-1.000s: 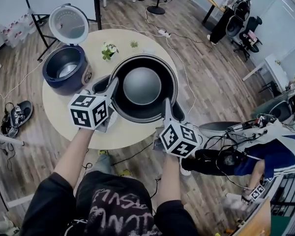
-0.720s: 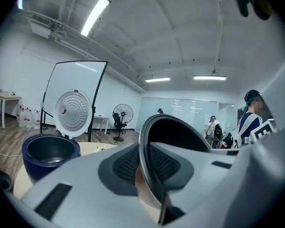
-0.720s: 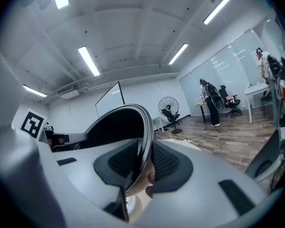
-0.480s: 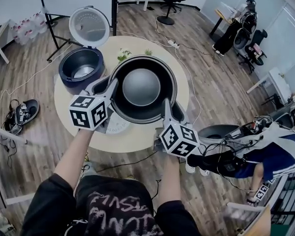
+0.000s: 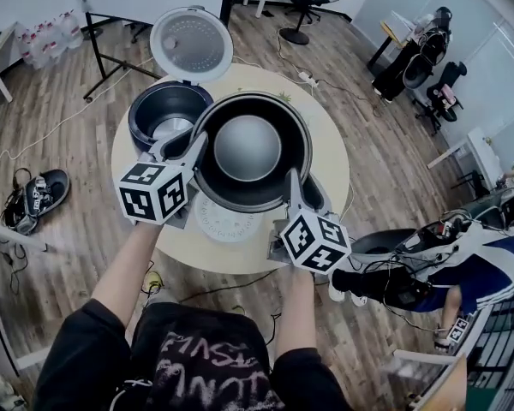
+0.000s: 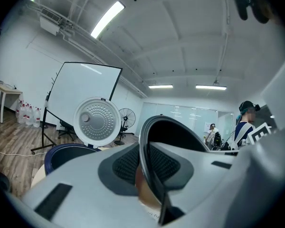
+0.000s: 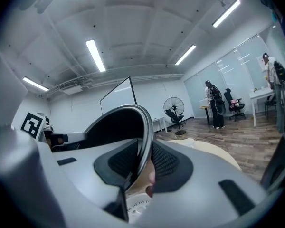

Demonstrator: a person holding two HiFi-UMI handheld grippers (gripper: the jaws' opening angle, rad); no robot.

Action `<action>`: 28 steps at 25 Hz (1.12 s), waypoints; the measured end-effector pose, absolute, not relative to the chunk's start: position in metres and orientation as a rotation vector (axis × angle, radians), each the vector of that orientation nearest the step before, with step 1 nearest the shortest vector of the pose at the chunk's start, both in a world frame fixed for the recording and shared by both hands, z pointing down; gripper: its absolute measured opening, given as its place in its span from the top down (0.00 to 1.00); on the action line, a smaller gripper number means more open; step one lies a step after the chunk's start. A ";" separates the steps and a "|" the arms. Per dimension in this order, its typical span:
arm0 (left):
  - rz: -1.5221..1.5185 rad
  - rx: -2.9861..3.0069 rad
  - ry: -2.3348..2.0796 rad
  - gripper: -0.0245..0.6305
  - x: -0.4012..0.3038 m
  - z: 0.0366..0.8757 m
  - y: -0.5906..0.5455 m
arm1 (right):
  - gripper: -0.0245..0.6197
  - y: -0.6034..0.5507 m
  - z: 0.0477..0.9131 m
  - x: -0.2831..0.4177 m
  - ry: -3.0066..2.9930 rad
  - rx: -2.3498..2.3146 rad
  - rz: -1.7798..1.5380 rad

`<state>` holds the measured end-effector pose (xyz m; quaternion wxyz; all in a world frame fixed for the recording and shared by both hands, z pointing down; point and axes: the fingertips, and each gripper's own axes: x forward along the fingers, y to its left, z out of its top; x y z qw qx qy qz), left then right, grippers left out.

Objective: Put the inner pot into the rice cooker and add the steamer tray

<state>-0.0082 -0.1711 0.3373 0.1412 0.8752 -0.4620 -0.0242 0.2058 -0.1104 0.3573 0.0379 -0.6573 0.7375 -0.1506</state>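
Head view: this looks like the carry step. The inner pot (image 5: 250,148) hangs mid-frame over the round table (image 5: 330,157). The left gripper (image 5: 193,152) is clamped on its left rim and the right gripper (image 5: 291,188) on its lower-right rim. The rice cooker (image 5: 144,131) sits upper left with its lid (image 5: 191,44) flipped up. Its cavity looks empty, so the pot isn't in yet. The steamer tray (image 5: 227,223) lies flat on the table just under the pot, untouched. Next up, I'd guess: get the pot centred over the opening, keep it level and lower it straight. The raised lid is the thing not to clip.

Left gripper view: both pads squeeze the thin pot rim. The cooker and lid sit ahead at the left of the frame, with nothing in between and a whiteboard (image 6: 85,94) behind.

Right gripper view: the jaws are pinched on the rim here too. The tray peeks out at the bottom, and a fan (image 7: 173,109) stands far back, well out of the way.
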 end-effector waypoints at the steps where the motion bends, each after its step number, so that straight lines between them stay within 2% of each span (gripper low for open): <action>1: -0.077 2.526 -1.331 0.85 -0.018 0.337 -0.175 | 0.82 -0.114 0.356 0.196 2.265 -2.021 -0.460; 15: -0.112 2.547 -1.214 0.85 -0.156 0.317 -0.231 | 0.81 -0.155 0.331 0.054 2.204 -2.124 -0.443; 28: -0.168 2.569 -1.129 0.85 -0.209 0.309 -0.248 | 0.81 -0.163 0.319 -0.003 2.170 -2.198 -0.400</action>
